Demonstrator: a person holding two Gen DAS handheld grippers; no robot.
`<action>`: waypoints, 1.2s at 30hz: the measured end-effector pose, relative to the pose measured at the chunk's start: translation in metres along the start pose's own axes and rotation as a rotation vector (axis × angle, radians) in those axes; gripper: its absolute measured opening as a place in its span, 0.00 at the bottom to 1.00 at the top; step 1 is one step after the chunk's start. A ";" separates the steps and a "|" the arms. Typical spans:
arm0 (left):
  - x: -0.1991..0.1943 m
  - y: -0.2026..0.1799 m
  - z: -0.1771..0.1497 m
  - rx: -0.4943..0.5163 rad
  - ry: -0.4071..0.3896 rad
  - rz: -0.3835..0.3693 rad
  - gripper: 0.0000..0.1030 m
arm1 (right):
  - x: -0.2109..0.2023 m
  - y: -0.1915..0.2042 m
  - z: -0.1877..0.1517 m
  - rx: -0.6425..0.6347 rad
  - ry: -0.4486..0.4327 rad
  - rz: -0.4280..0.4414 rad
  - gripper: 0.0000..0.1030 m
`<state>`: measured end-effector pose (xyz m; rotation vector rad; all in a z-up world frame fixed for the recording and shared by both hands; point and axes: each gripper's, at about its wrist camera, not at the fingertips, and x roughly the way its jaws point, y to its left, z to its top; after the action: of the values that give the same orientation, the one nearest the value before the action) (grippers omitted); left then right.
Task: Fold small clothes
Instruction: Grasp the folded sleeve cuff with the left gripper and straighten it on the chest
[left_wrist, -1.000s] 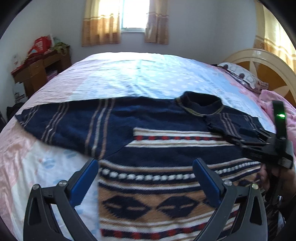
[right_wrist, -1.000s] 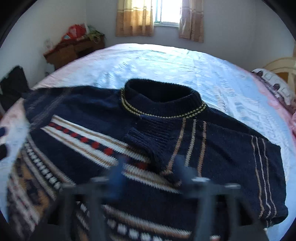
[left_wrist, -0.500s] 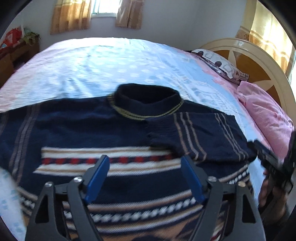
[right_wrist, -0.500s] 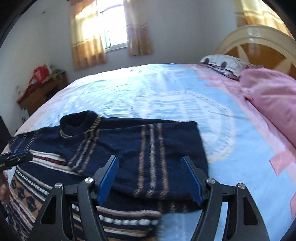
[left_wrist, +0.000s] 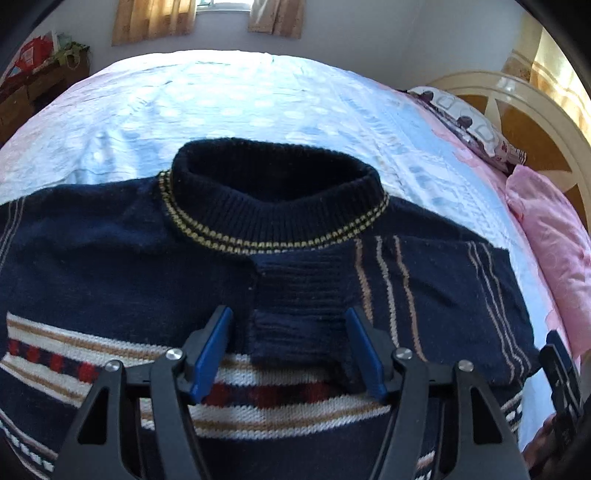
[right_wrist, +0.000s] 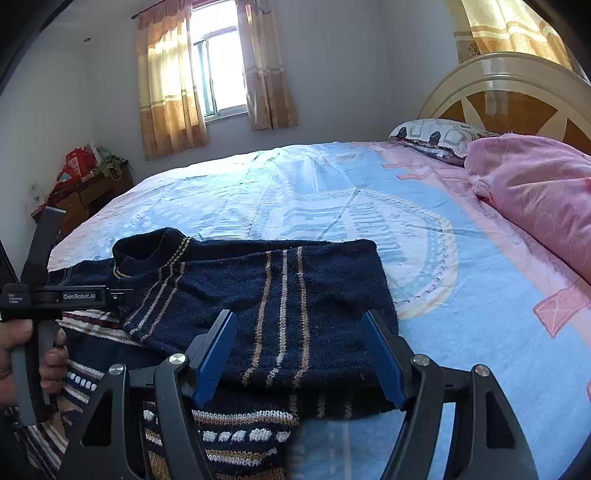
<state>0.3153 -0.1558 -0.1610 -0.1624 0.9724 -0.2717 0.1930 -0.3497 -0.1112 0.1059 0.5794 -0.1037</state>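
With one sleeve (left_wrist: 299, 314) already folded across the sweater (left_wrist: 110, 266), both claws, left (left_wrist: 290, 350) and right (right_wrist: 301, 356), hang apart and empty; the other sleeve, at the frame's left edge, should be pinched by its cuff and laid flat.

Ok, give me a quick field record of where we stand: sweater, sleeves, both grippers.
sweater: navy patterned knit, flat on bed sheet
right sleeve: folded across the chest, cuff below collar
left sleeve: runs out of frame, unclear
left gripper: open, over the cuff
right gripper: open, over folded sleeve
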 end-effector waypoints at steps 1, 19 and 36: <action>0.001 0.001 0.000 -0.005 -0.013 -0.011 0.47 | -0.001 0.001 0.000 -0.004 -0.004 -0.002 0.68; -0.095 0.030 0.018 0.119 -0.222 -0.055 0.11 | -0.011 -0.024 0.002 0.113 -0.064 -0.050 0.68; -0.074 0.095 -0.002 0.022 -0.189 0.048 0.11 | -0.005 -0.008 -0.003 0.041 -0.035 -0.024 0.68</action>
<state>0.2889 -0.0434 -0.1274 -0.1417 0.7845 -0.2182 0.1866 -0.3570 -0.1114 0.1366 0.5435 -0.1403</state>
